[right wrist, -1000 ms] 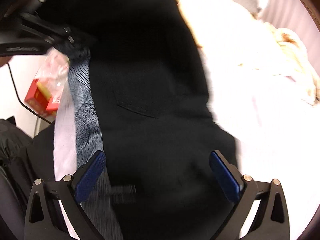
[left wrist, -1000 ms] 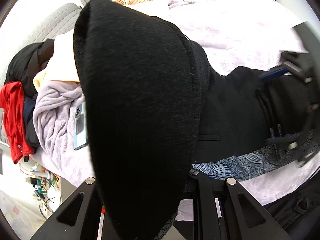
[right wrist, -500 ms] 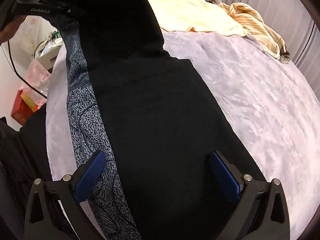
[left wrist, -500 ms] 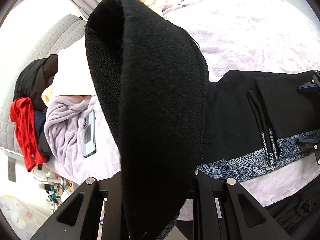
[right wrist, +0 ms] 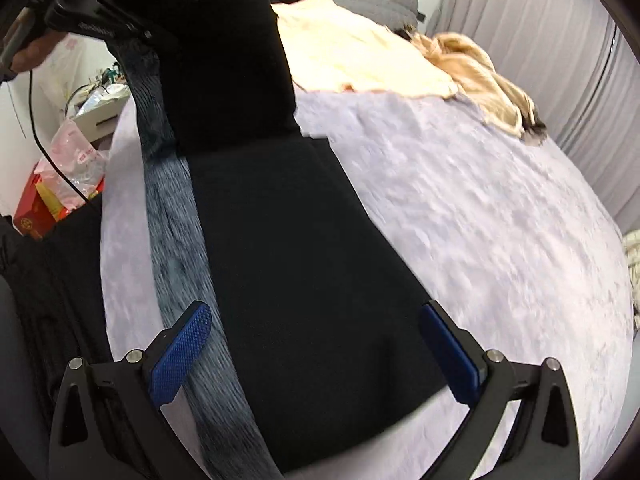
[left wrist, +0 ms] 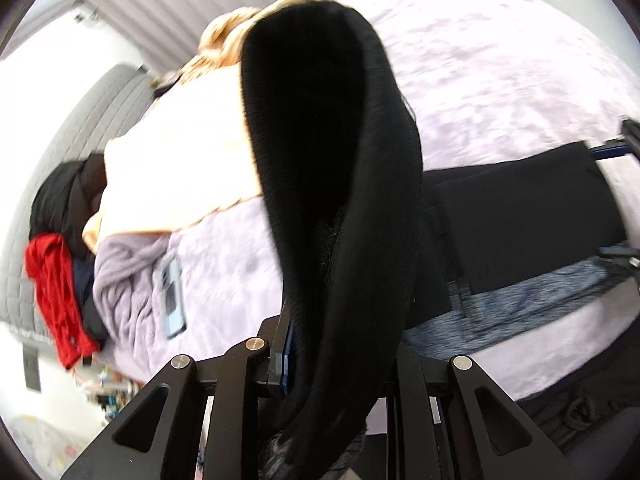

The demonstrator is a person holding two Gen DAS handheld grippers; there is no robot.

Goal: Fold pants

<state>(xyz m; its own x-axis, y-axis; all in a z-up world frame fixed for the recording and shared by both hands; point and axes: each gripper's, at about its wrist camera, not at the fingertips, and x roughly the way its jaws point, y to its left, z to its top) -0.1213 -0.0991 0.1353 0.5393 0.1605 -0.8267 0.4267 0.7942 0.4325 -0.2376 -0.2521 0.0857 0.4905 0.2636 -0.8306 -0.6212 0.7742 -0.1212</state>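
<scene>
Black pants (right wrist: 304,264) lie lengthwise on a lilac bed (right wrist: 500,240), beside a blue-grey patterned cloth (right wrist: 176,240). My left gripper (left wrist: 340,360) is shut on one end of the pants (left wrist: 340,160) and holds it lifted, so the fabric fills the middle of the left wrist view. The left gripper (right wrist: 96,20) shows at the top left of the right wrist view with the raised end. My right gripper (right wrist: 316,352) is open and empty, hovering over the flat end of the pants. It shows at the right edge of the left wrist view (left wrist: 616,200).
A cream garment (right wrist: 360,52) and a striped tan one (right wrist: 480,76) lie at the bed's far end. A phone (left wrist: 173,300), a lilac fleece (left wrist: 128,276), red (left wrist: 56,280) and black clothes sit near the grey headboard (left wrist: 92,120). A red box (right wrist: 32,208) and bags stand beside the bed.
My left gripper has carried the raised end of the pants higher and back. My right gripper has pulled back along the pants towards their flat end, staying open.
</scene>
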